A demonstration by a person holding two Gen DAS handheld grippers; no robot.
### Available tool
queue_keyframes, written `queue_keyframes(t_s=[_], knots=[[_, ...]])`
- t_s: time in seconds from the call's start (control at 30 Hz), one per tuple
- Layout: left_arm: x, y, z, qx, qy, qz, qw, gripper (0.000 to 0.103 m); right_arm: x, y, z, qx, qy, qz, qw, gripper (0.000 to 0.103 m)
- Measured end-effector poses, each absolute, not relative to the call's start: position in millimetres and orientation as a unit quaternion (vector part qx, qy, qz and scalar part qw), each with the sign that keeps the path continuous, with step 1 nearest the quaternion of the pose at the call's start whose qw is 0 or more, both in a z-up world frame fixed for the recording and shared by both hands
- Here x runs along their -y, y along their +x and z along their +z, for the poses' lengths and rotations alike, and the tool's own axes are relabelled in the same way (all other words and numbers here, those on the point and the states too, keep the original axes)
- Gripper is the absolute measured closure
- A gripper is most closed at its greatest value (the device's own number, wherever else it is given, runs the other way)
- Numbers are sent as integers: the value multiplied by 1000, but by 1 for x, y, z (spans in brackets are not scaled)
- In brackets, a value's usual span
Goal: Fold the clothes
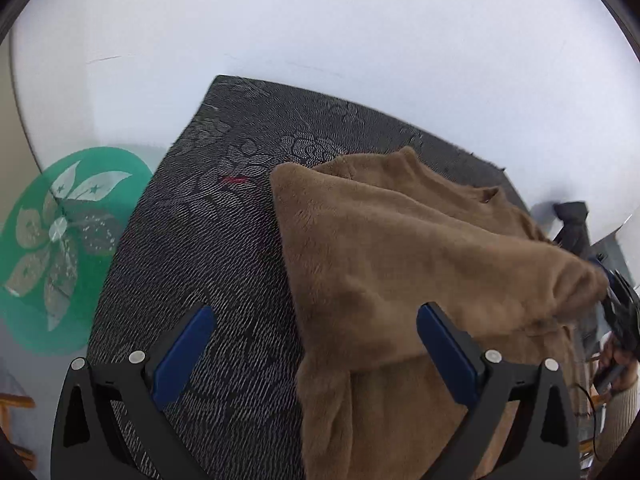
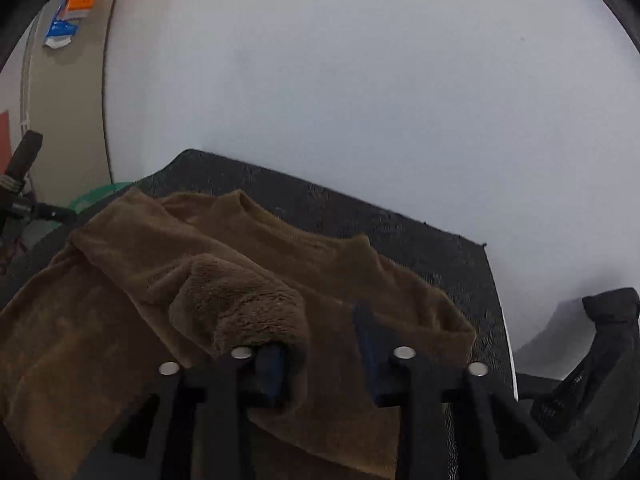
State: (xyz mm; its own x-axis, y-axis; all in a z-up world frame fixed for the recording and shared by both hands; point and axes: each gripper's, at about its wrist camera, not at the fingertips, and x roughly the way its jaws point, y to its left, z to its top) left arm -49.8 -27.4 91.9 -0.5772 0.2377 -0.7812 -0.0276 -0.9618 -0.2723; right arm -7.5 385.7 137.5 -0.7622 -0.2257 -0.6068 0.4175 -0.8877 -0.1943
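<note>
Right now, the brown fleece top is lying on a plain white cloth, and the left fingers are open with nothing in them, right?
Not quite. The brown fleece top lies on a black cloth with a flower pattern, not a plain white one; the left wrist view shows it. The left fingers are indeed open with nothing in them.

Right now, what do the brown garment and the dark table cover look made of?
Brown garment: looks like plush fleece or faux fur, matte, with fuzzy pile showing at the folds. Dark table cover: probably embossed vinyl or woven jacquard; its rose pattern catches a slight sheen.
</note>
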Motion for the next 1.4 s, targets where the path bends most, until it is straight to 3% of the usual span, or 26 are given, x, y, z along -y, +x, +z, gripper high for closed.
queue_keyframes(t_s=[0.03,0.07,0.27,0.4,0.53,0.8,0.9,1.13,1.23,1.4], knots=[[23,-56,89,108,-460,878,74,1,-394,-5,134,-158,305,-923,174,32],[17,-63,85,99,-468,875,73,1,-399,-3,130,-153,311,-921,177,30],[-4,-78,65,46,-501,861,74,1,-438,5,103,-56,381,-901,200,30],[-1,-79,53,34,-517,852,73,1,-467,18,100,59,398,-886,229,30],[4,-80,54,35,-518,851,72,1,-489,13,93,231,410,-841,265,30],[2,-86,77,32,-493,865,83,1,-454,-5,70,297,455,-790,284,30],[-4,-94,80,30,-489,867,86,1,-440,-13,61,312,468,-776,287,40],[-17,-109,77,23,-496,864,87,1,-414,-33,55,281,483,-784,272,93],[-13,-113,73,25,-499,862,85,1,-418,-28,96,245,416,-838,256,94],[-7,-117,60,42,-508,856,86,1,-416,-18,166,103,306,-928,185,94]])
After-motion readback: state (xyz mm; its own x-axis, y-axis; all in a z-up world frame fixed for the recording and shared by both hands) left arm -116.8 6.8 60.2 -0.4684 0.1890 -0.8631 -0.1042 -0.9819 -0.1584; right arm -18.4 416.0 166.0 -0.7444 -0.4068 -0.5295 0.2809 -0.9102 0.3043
